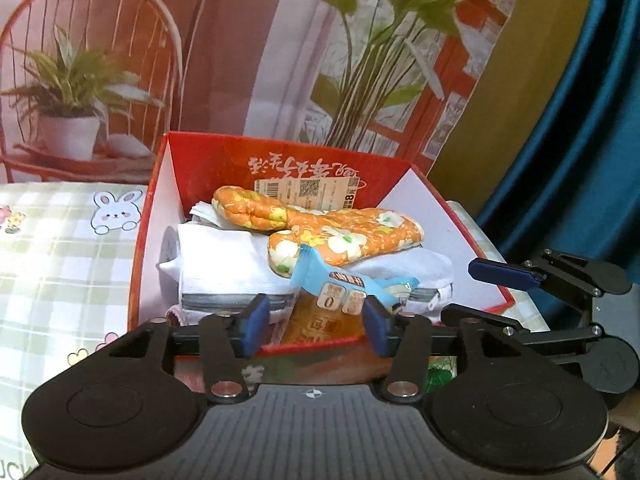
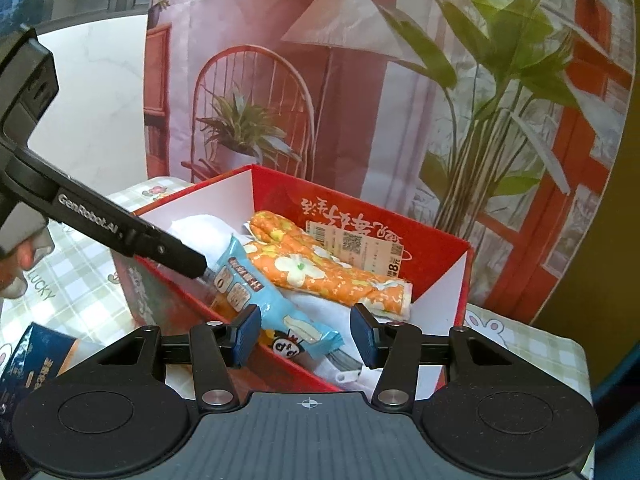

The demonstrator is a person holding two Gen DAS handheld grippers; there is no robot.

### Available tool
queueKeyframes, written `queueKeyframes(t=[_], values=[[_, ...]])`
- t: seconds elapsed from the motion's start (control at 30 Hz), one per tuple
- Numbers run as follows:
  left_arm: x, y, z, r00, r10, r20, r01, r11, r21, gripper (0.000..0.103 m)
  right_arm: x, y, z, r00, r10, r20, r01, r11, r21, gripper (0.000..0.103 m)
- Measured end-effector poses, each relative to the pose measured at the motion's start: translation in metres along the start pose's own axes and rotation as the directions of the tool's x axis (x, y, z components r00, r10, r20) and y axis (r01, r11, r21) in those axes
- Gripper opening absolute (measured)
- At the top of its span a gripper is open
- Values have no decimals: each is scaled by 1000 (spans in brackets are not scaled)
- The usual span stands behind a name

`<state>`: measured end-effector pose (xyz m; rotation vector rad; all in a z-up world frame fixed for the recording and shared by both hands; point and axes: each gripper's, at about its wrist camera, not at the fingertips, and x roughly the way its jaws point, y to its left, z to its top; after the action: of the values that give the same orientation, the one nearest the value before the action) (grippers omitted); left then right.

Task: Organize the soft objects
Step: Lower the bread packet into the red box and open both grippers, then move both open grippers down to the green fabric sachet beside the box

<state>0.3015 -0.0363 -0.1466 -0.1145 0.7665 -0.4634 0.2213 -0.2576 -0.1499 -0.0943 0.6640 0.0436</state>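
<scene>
Blue snack packet (image 1: pixel 332 280) lies across the near edge of the red box (image 1: pixel 304 160), its lower end sitting between the left gripper (image 1: pixel 316 322) blue pads w/ clear gaps either side; jaws wide apart, gripping nothing. From the right wrist view the same packet (image 2: pixel 264 304) runs diagonally over the box's near-left rim, and the left gripper (image 2: pixel 192 262) tip is at the packet's upper end; can't tell if it touches there. Right gripper (image 2: pixel 306 334) also spread wide, holding nothing, the packet's bottom corner showing between its fingers, pads apart from it. In the left view the right gripper (image 1: pixel 476 280) sits just beside the box's right wall. Packet is glossy plastic film, pale blue, crimped ends, printed w/ snack pics. Box is stiff red cardboard (image 2: pixel 360 216), white inside, open top, w/ a barcode/QR label (image 1: pixel 304 190) on the back wall. Inside: orange floral oven mitt (image 1: pixel 340 236), quilted, padded fabric, lying on folded white cloth (image 1: pixel 224 264); a white zip pouch (image 1: pixel 428 280) below on the right, zipper pull at the near edge. Box rests on a green-check tablecloth (image 1: pixel 60 260) w/ bunny prints. A dark blue packet (image 2: pixel 36 356) lies on the cloth left of the box.
</scene>
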Motion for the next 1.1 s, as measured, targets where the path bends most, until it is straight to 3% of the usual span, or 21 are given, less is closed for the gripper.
queueKeyframes(t=[0.4,0.7,0.93,1.0,1.1], values=[[-41,-33,-26,986,116,117,-130,984,123,91,-39,7,-25,1000,-21,23,21,1000,-1,47],[-52,-51,-40,977,169,133,-187,972,140,100,-50,5,-50,999,-42,28,40,997,65,49],[-52,-55,-46,967,209,144,-229,964,135,103,-50,4,-69,999,-44,9,43,995,94,59],[-51,-56,-48,964,221,144,-240,962,132,103,-49,4,-75,999,-46,0,46,994,103,82],[-46,-58,-54,956,258,141,-278,950,143,103,-46,3,-84,999,-34,-6,34,991,130,100]])
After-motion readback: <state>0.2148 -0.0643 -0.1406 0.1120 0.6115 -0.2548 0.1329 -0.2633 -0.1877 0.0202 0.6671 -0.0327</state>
